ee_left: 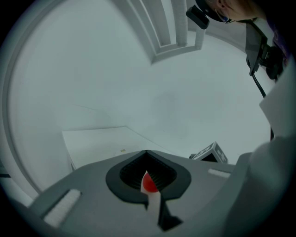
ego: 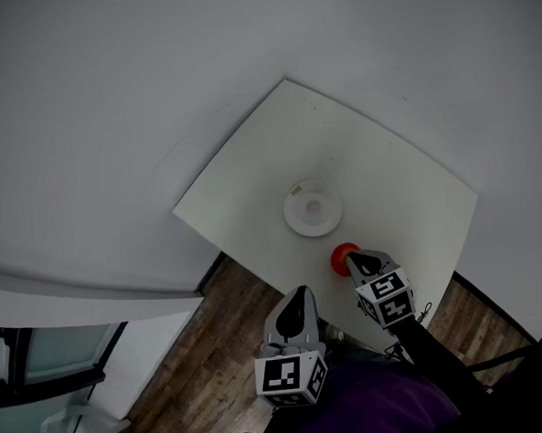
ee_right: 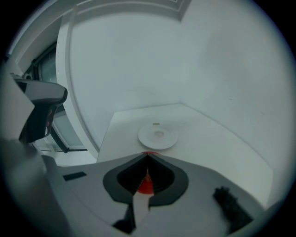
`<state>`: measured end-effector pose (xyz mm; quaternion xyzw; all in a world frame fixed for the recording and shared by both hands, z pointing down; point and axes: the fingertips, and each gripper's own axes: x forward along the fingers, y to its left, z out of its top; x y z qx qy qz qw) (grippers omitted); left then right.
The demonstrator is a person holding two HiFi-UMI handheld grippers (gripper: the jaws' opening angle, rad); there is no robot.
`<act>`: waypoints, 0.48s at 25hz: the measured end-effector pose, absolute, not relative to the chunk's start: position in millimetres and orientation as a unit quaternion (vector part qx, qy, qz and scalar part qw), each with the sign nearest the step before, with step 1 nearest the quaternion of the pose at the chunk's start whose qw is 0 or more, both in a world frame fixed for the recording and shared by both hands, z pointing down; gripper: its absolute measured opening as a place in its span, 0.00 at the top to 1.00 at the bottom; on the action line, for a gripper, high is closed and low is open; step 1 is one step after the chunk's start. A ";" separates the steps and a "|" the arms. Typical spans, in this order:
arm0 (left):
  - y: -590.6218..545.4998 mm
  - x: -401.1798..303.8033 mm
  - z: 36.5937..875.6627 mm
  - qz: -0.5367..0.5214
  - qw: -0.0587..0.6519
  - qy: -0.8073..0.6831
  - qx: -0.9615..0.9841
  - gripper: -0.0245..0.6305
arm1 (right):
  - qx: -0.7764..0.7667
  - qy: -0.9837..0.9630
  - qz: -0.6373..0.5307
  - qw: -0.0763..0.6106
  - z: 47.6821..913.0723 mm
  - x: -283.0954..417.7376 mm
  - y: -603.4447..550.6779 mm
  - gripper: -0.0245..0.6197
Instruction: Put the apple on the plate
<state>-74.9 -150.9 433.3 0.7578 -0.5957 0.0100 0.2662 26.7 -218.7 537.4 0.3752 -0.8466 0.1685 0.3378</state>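
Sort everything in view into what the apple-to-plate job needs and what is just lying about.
For the job:
apple
plate
right gripper, its tip at the apple
table under both

Just about:
left gripper, held off the table over the floor
wooden floor
white wall

Red apple (ego: 343,255); white plate (ego: 313,210); off-white table (ego: 406,180); brown wood-grain floor (ego: 203,375); black-and-white square-patterned cubes (ego: 291,376).
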 end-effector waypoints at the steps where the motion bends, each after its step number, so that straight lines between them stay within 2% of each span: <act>1: -151.1 -75.5 432.7 0.010 0.266 -0.597 0.757 0.95 | 0.375 -0.847 0.167 0.337 536.3 25.7 -220.0 0.94; 12: -152.3 -77.8 433.9 0.010 0.264 -0.598 0.757 0.95 | 0.366 -0.857 0.149 0.329 526.9 12.5 -234.4 0.94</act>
